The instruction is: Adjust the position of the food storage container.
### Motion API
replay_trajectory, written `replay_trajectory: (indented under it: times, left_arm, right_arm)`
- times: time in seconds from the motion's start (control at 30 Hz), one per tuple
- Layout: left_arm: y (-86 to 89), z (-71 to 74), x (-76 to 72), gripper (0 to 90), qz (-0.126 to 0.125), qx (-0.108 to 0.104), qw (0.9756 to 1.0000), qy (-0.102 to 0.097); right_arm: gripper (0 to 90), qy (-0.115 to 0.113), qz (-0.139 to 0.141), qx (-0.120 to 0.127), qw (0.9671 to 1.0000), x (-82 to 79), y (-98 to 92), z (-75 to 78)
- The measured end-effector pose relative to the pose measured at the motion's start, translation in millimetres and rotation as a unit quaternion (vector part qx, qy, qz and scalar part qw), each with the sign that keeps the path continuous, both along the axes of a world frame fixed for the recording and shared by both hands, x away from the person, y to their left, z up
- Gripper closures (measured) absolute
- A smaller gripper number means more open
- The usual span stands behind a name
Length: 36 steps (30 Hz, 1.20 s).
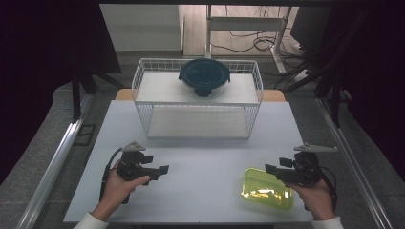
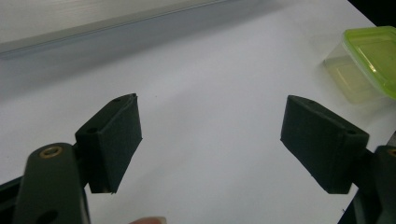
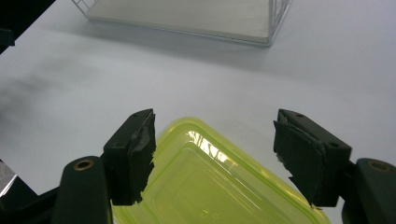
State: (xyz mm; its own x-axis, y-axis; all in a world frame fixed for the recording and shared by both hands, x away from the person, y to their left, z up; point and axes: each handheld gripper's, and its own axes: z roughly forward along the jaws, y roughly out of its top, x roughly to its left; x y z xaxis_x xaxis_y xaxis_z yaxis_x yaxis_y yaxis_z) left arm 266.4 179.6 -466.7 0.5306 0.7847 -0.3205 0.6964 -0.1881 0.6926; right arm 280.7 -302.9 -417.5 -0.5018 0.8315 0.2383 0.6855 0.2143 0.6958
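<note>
- Right hand-held gripper (image 3: pixel 212 158) sits over the green box (image 1: pixel 267 188) near the table's (image 1: pixel 200 162) front-right corner. Jaws spread, one each side of the lid, pads not pressing. Nothing held.
- Left hand-held gripper (image 2: pixel 210 140) is released too, empty, over bare table near the front-left. The box shows well off to its side in the left gripper view.
- Risk: the lid is glossy and the walls look thin. A pinch across the lid rim alone could slip, or pop the lid off the base.
- Risk: the box is wide next to the jaw gap. If the pads land on top of the lid rather than past its edges, closing just skates it across the table.
- Risk: the box lies near the front edge. A shove toward the person could push it off.
- Risk: the pads on the right gripper look torn, so the grip may be uneven and the box could rotate when lifted.
- Rack (image 1: pixel 197 98) stands at the back with a round container (image 1: pixel 204 76) on its top shelf. If the box is headed there, a tilted carry could clip the wire rim or knock the container.
</note>
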Motion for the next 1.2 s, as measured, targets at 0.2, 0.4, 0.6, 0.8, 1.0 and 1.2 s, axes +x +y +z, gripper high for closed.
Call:
replay_trajectory:
  times: [0.2, 0.4, 0.6, 0.8, 1.0, 1.2]
  left_arm:
    - [-5.4, -1.8, -1.4, 19.8, -0.004, 0.007, 1.0000, 0.000]
    - [-9.4, -3.6, -2.5, 19.6, -0.011, 0.013, 0.9999, 0.000]
    - [-11.8, -7.8, -0.9, 19.5, -0.014, 0.025, 0.9996, 0.006]
    - [-13.9, -9.0, -1.7, 19.5, -0.017, 0.027, 0.9994, 0.009]
    - [-13.9, -11.8, -2.8, 19.4, -0.019, 0.030, 0.9993, 0.014]
    - [-13.6, -12.8, -2.4, 19.5, -0.018, 0.032, 0.9992, 0.015]
  right_arm:
    - [38.8, -0.007, -0.007, -0.010, 0.9999, -9.8, -10.0, 2.3]
    - [53.5, -0.004, -0.016, -0.037, 0.9992, -28.1, -24.5, -7.5]
    - [70.1, 0.006, -0.041, -0.054, 0.9977, -43.4, -48.5, -19.5]
    - [86.4, 0.035, -0.058, -0.100, 0.9927, -46.7, -60.5, -29.3]
    - [88.7, 0.070, -0.049, -0.128, 0.9881, -44.0, -60.5, -42.7]
    - [88.7, 0.090, -0.039, -0.149, 0.9839, -41.7, -56.0, -50.8]
